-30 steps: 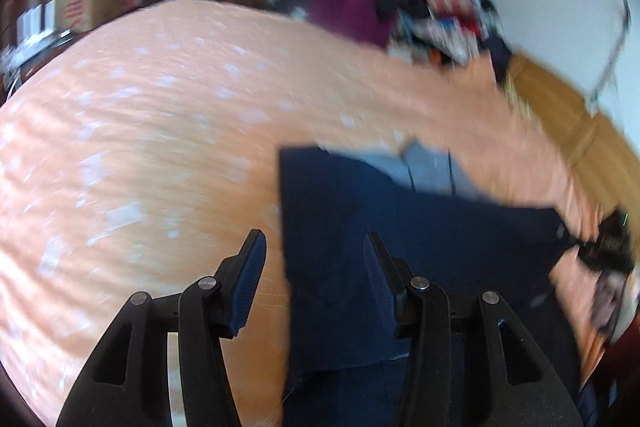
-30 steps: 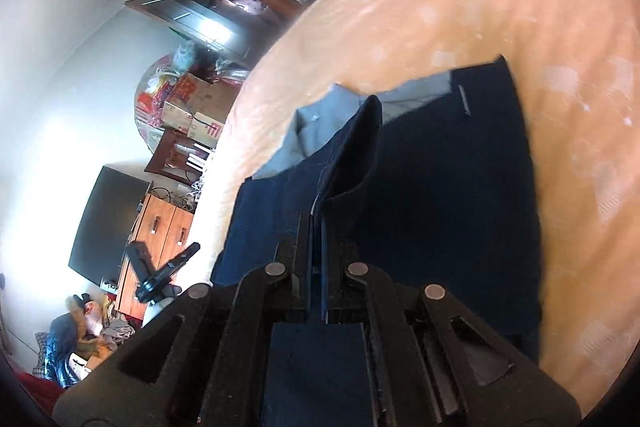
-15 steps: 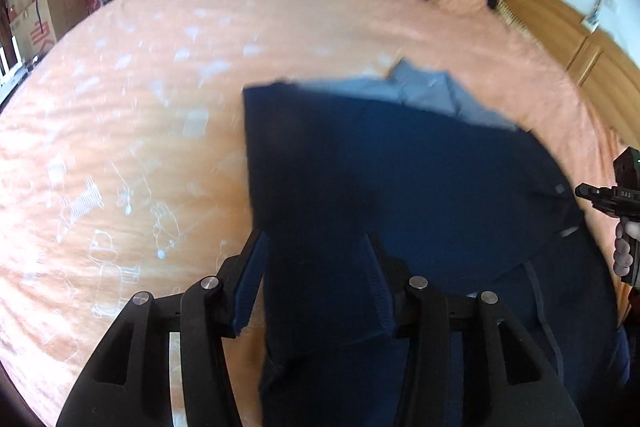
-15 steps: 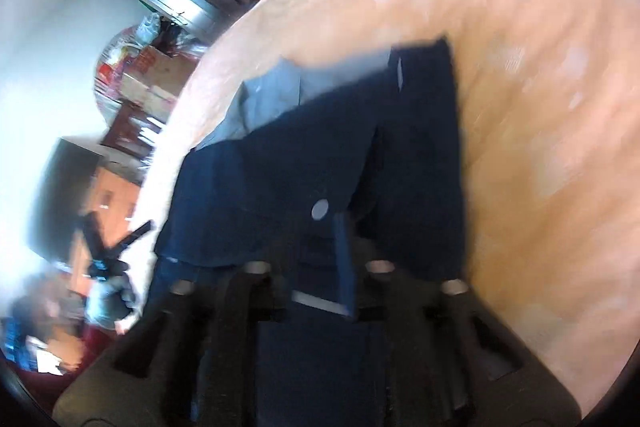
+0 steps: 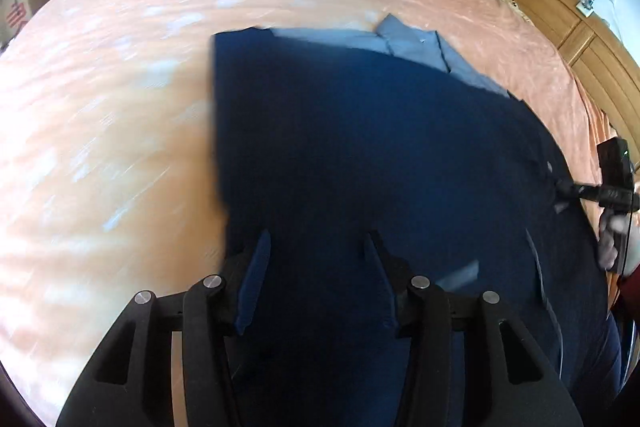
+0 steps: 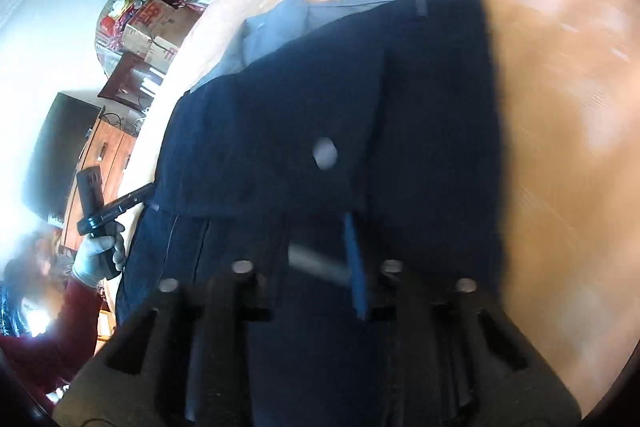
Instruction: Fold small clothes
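left gripper (image 5: pixel 316 259): jaws spread, over near edge of garment | right gripper (image 6: pixel 316 251): jaws apart, nothing pinched | navy garment (image 5: pixel 360 147): flat on orange bedsheet (image 5: pixel 120 107), grey lining at far edge

The right gripper (image 6: pixel 316 259) sits low and near in the view, blurred, its two fingers spread apart over a dark navy garment (image 6: pixel 360 131) that lies on an orange bedspread (image 6: pixel 560 107). A pale round button (image 6: pixel 325 154) shows on a folded flap of the garment, and a lighter grey-blue lining (image 6: pixel 288 23) peeks out at its far edge. A small grey tab (image 6: pixel 316 261) lies between the fingers; whether either touches the cloth cannot be told. At the left edge, a gloved hand (image 6: pixel 98 255) with a red sleeve (image 6: pixel 60 331) holds the left gripper (image 6: pixel 116 205), just beside the garment's left edge. Further left stand a dark television (image 6: pixel 56 151) and cardboard boxes (image 6: pixel 148 27).
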